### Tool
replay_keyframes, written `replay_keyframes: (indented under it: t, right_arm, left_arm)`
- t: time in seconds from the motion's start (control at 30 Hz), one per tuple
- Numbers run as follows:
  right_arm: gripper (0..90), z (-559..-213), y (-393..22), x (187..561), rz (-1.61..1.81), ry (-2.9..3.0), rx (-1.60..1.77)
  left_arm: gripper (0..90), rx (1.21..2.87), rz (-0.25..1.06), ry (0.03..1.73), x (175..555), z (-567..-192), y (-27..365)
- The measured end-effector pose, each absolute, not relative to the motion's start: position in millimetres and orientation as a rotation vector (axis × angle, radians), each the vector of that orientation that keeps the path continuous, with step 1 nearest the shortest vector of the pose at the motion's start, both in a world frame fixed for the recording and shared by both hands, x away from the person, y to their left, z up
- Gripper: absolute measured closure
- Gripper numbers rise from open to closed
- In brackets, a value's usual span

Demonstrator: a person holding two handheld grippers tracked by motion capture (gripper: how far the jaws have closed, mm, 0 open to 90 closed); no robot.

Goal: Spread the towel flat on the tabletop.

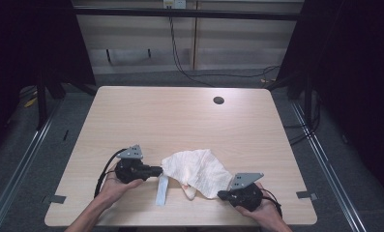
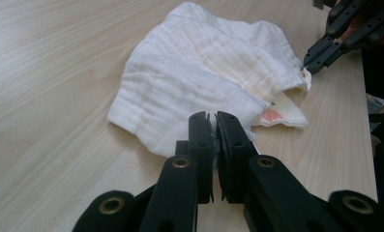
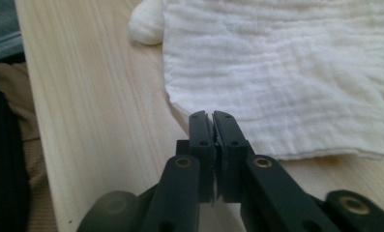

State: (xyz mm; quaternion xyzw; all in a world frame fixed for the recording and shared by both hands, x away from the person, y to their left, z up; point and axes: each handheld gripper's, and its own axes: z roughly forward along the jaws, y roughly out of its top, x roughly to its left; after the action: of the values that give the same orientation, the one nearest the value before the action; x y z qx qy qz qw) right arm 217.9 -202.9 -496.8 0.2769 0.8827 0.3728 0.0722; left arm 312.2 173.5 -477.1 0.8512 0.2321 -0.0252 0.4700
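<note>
Black jaws of the left gripper [image 2: 213, 126] stand pressed together at the near edge of a white cloth [image 2: 204, 72], and a thin fold of fabric shows between the pads, so that corner looks pinched. Across the cloth, the right gripper [image 3: 213, 124] is also closed, its tips meeting right at the hem; a sliver of the edge seems caught there, and in the left gripper view its tips sit on the far corner of the cloth.

From above, the cloth [image 1: 197, 171] lies crumpled near the front edge of the wooden table [image 1: 180, 116], between the two hands, with the left gripper [image 1: 158, 170] at its left side and the right gripper [image 1: 223, 195] at its lower right corner. A narrow pale strip [image 1: 161, 189] lies on the table just below the left gripper, touching or nearly touching the cloth.

This cloth looks like thin gauze: light, limp, not fragile, and likely to sag and bunch rather than hold any shape. It should not slip much from the pads, but a shallow bite on one layer could pull free. Corners and hems are the best places to hold, as both grippers do now, so it can be drawn taut and spread flat.
</note>
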Motion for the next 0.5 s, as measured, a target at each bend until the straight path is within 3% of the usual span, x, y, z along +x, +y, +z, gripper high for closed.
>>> replay_keyframes:
  t: [0.5]
  right_arm:
    - [88.7, -448, -228, 242, 1.366, 2.441, 0.955]
  left_arm:
    - [86.0, 2.031, -0.053, 0.562, 315, -460, 178]
